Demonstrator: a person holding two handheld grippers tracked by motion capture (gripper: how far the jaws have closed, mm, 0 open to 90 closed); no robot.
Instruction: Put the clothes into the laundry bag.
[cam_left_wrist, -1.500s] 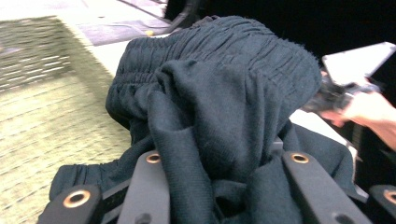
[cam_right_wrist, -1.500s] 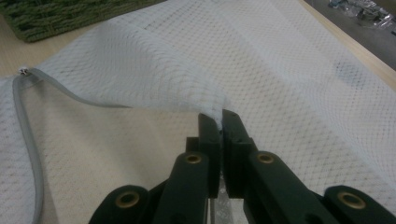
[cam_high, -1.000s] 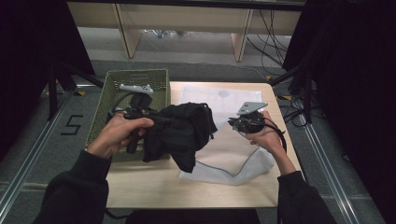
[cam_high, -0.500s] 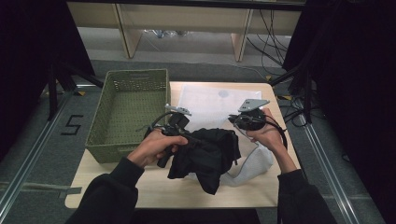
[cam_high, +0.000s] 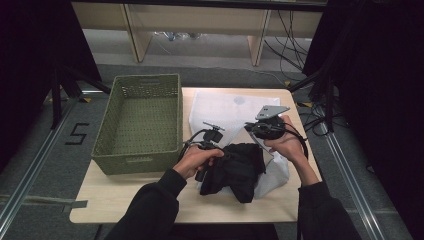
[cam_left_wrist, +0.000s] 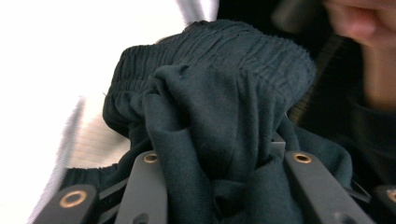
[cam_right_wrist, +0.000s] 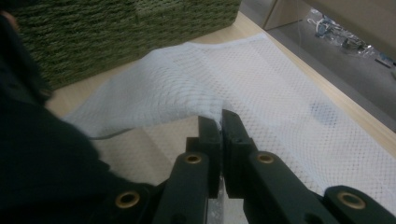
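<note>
Now dark garment (cam_left_wrist: 219, 116) bunched between left tongs (cam_left_wrist: 224, 186), right tongs (cam_right_wrist: 222, 135) pinching mesh bag (cam_right_wrist: 261, 79)

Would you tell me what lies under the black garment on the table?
Under the black garment lies the white mesh bag, its edge pinched up by the right gripper. The left gripper clamps the garment. How far the bag reaches beneath is covered.

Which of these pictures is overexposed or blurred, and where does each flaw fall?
Left gripper view: the white area behind the dark garment is blown out, and the hand at top right is blurred. Right gripper view: the mesh bag is sharp. High view: evenly lit table, dark surroundings.
</note>
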